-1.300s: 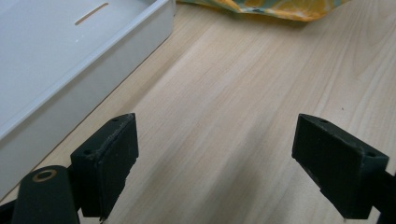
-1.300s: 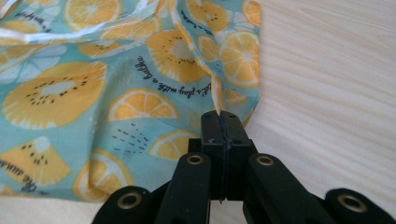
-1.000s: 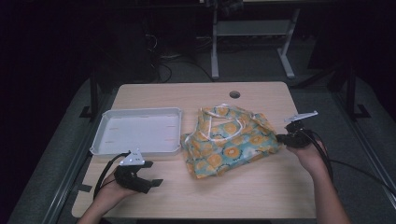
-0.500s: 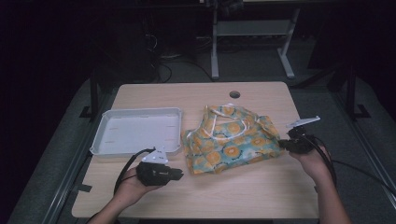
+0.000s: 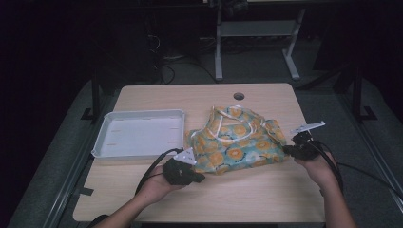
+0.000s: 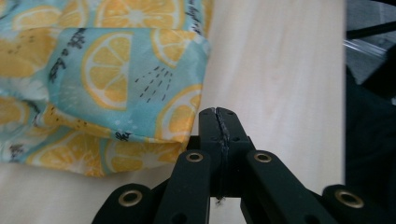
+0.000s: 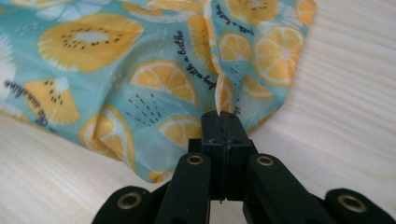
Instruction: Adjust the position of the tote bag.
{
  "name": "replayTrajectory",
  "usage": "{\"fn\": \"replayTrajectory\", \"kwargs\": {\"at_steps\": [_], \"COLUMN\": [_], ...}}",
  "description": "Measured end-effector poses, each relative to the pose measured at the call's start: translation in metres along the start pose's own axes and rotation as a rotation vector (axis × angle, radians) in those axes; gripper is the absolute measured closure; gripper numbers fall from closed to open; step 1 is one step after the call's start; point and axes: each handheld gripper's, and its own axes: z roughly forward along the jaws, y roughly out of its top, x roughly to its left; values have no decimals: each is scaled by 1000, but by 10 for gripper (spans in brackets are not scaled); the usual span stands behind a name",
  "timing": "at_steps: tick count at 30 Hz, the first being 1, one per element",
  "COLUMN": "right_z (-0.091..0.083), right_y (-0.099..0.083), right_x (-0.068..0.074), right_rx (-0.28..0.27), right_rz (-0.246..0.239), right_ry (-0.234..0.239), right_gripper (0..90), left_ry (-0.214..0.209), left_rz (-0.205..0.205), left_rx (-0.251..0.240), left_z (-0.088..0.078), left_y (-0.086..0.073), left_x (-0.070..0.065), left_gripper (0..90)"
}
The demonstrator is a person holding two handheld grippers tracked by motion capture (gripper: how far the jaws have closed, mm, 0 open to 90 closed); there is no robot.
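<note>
A teal cloth printed with orange and lemon slices (image 5: pixel 233 145) lies crumpled on the wooden table (image 5: pixel 247 194). My right gripper (image 5: pixel 286 149) is at the cloth's right edge. In the right gripper view it (image 7: pixel 219 114) is shut on a thin fold of the cloth (image 7: pixel 140 56) that rises from between the tips. My left gripper (image 5: pixel 202 178) is at the cloth's near left corner. Its jaws have just been closing, and in the left gripper view they (image 6: pixel 218 112) meet flush. The cloth (image 6: pixel 107 70) lies against the left jaw's side, and none of it shows between the tips.
A shallow white tray (image 5: pixel 138 133) with nothing in it stands at the table's left. A round cable hole (image 5: pixel 239 96) is near the far edge. Bare wood runs along the front of the table. A dark floor and a metal frame lie beyond.
The left gripper has moved right from the table's front left to the cloth's corner, and its jaws have gone from open to shut. The right gripper has stayed at the cloth's right edge.
</note>
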Motion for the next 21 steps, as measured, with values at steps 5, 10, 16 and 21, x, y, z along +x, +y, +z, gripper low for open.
{"fn": "replayTrajectory", "kwargs": {"at_steps": [5, 10, 16, 21], "right_z": [-5, -11, -16, -24], "right_y": [-6, -12, -21, -32], "right_x": [5, 8, 17, 29], "right_rx": [10, 11, 11, 18], "right_rz": [-10, -3, -6, -12], "right_ry": [3, 18, 37, 65], "right_gripper": [894, 894, 894, 893], "left_ry": [38, 73, 105, 120], "left_rz": [-25, -49, -77, -106], "left_rx": [-4, -7, -14, -28], "left_z": [-3, -6, -10, -15], "left_y": [2, 4, 4, 0], "left_x": [15, 29, 45, 52], "left_gripper": [900, 900, 900, 900]}}
